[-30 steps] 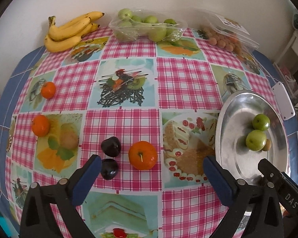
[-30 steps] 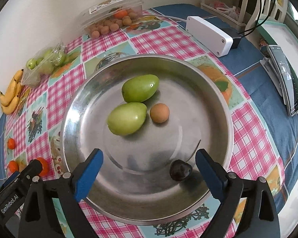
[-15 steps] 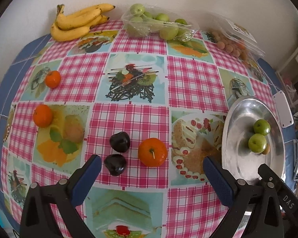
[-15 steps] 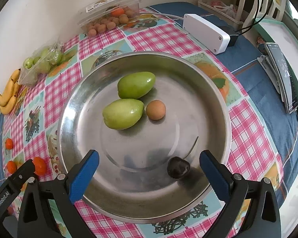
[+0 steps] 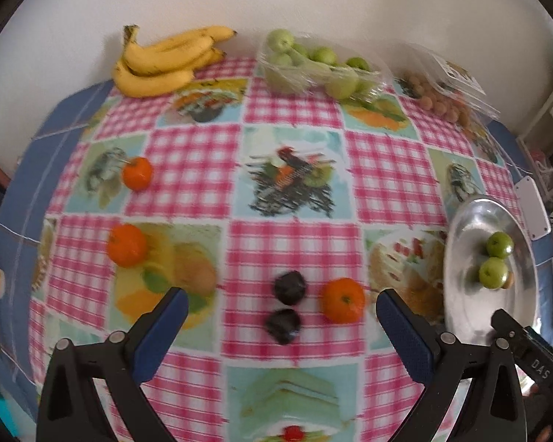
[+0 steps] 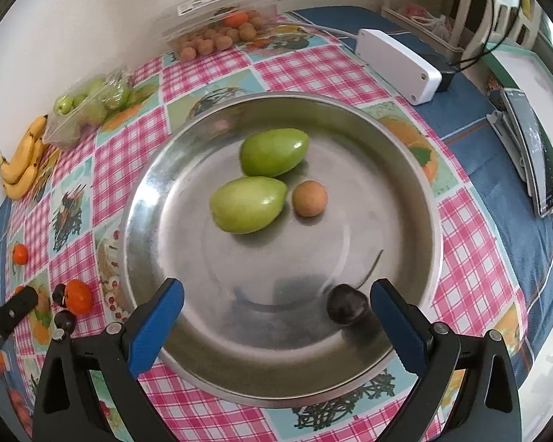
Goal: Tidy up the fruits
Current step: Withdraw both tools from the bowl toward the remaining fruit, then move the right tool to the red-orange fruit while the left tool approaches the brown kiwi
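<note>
- The worktop (image 5: 291, 154), covered in a pink-checked cloth with food pictures, carries everything
- The round shiny steel dish (image 6: 158, 199) sits at its right end and holds two smooth green fruits (image 6: 249, 204), one small tan round fruit (image 6: 309, 198) and one dark stemmed plum (image 6: 346, 307)
- Loose on the cloth: orange tangerines (image 5: 342, 305), firm and light, best gripped across the middle; two dark plums (image 5: 289, 286), likely soft and slick, wanting a gentle pinch at the sides
- Left claw (image 5: 282, 326) is spread wide and empty, above the plums
- Right claw (image 6: 276, 313) is spread wide over the dish, holding nothing; the plum lies just inside its right finger
</note>
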`<state>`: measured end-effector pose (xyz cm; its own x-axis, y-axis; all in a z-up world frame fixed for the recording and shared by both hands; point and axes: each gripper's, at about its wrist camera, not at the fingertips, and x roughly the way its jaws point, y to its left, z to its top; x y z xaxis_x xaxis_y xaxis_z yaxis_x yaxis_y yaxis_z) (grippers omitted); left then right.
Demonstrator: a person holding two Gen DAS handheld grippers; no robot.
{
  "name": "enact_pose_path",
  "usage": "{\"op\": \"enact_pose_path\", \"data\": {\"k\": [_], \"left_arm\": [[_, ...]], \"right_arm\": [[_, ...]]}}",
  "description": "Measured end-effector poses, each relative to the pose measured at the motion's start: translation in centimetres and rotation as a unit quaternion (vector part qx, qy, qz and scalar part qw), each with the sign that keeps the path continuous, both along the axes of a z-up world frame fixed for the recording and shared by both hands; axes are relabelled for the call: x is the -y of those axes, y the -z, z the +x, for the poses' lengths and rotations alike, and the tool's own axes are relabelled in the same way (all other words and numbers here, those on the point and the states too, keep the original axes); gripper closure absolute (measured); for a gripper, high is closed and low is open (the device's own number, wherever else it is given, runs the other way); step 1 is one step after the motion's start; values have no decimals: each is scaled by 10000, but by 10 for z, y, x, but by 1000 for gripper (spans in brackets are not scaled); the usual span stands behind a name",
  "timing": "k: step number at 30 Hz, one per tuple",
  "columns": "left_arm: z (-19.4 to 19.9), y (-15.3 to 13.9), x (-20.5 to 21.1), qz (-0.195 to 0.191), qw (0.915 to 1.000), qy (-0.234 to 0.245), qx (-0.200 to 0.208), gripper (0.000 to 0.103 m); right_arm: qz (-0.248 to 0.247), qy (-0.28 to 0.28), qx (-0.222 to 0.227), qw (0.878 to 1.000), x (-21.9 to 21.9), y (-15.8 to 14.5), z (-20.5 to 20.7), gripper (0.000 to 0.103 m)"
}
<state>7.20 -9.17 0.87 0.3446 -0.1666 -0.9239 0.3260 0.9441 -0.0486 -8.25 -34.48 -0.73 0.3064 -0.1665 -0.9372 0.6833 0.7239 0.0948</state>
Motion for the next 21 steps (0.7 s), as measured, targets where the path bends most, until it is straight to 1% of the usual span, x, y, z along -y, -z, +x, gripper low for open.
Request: {"op": "enact_pose_path", "data": {"k": [4,7,10,12,16,21], "left_arm": [[9,-2,-20,18,9999,-154,58,0],[16,-3,-38,100,9995,-276,116,0],[24,-1,-55,338,9983,-423,197,0],[28,2,-67,407,9975,-552,181,0],[36,9,-95,177,9961,-865,-14,0],[41,11,-121,35,9929,-1189,-86,0]], "right_arm": [[37,-172,26,9998,-10,-1,6,2],[27,-272,67,9996,-17,-4,11,2],[-8,-380,85,9992,-26,-7,15,2],[-30,-466,98,9989,-32,-9,19,2],[-89,-660,123,9977,-46,-11,27,2],[-91,-964,156,9952,-70,-13,41,2]]}}
